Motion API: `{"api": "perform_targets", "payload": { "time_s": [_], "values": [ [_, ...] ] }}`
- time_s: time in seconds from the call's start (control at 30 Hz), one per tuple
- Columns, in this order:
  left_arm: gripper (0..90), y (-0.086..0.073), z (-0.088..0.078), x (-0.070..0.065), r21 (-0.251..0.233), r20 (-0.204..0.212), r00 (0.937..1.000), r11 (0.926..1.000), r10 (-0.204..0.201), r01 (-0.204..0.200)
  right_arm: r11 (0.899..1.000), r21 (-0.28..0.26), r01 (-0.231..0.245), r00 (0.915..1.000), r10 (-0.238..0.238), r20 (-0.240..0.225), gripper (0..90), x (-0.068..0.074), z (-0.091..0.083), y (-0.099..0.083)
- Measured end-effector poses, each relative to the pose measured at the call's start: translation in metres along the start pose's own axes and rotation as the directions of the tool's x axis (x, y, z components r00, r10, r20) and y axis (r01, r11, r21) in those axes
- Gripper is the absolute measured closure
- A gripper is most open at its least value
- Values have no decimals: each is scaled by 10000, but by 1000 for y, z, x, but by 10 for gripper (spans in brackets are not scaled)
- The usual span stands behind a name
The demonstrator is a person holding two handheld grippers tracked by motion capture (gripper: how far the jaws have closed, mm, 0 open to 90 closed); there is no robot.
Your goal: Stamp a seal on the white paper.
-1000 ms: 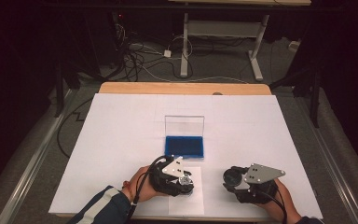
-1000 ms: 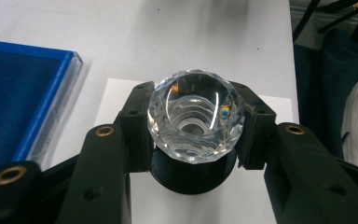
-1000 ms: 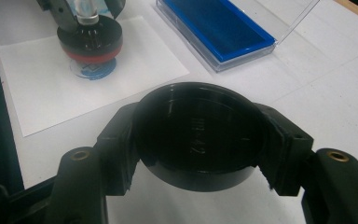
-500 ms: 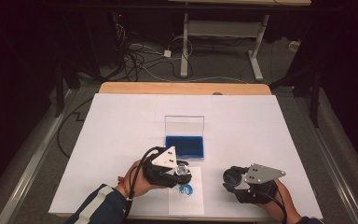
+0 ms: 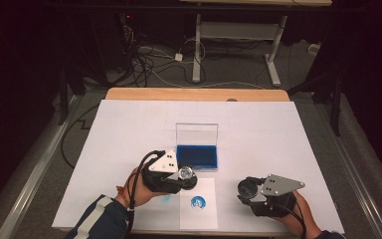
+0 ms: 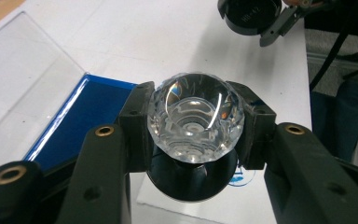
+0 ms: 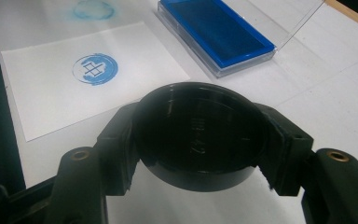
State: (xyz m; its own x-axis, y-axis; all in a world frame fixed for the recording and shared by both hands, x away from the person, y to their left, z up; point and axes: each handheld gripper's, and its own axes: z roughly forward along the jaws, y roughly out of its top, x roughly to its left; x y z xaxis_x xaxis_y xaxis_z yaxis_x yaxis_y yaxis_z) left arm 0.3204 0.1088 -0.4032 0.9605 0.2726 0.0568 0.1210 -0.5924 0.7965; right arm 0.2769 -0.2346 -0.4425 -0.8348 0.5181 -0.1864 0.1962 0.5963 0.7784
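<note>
Item: crystal-handled stamp, clenched by the left gripper just off the near-left corner of the blue ink pad, its faceted knob toward the gripper's camera and its dark round base pointing away, down at the tabletop. Item: black round stamp cap, grasped crosswise in the right gripper, well to the right of the ink pad. Between them lay the paper sheet bearing a blue stamp print; the cap would probably have to travel leftward to meet the stamp's base, the left hand being nearer the pad.
</note>
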Motion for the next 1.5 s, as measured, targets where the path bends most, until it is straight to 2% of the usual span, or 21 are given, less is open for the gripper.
{"api": "perform_targets", "payload": {
  "time_s": [0.17,0.53,0.87,1.5],
  "values": [
    [537,-2,-6,4,-252,-126,9998,9996,-136,133,10000,-6,-67,9999,67,-76,380,-1,2,1],
    [537,-6,-13,6,-290,-301,9995,9995,-137,128,10000,76,29,9998,-27,-194,380,-2,7,2],
    [537,-5,-17,6,-488,-317,9994,9987,-148,133,9999,123,21,9998,-18,-214,381,-2,10,3],
    [537,-4,-22,6,-823,-208,9997,9965,-150,133,9992,293,266,9981,-250,-558,380,5,22,8]
  ]
}}
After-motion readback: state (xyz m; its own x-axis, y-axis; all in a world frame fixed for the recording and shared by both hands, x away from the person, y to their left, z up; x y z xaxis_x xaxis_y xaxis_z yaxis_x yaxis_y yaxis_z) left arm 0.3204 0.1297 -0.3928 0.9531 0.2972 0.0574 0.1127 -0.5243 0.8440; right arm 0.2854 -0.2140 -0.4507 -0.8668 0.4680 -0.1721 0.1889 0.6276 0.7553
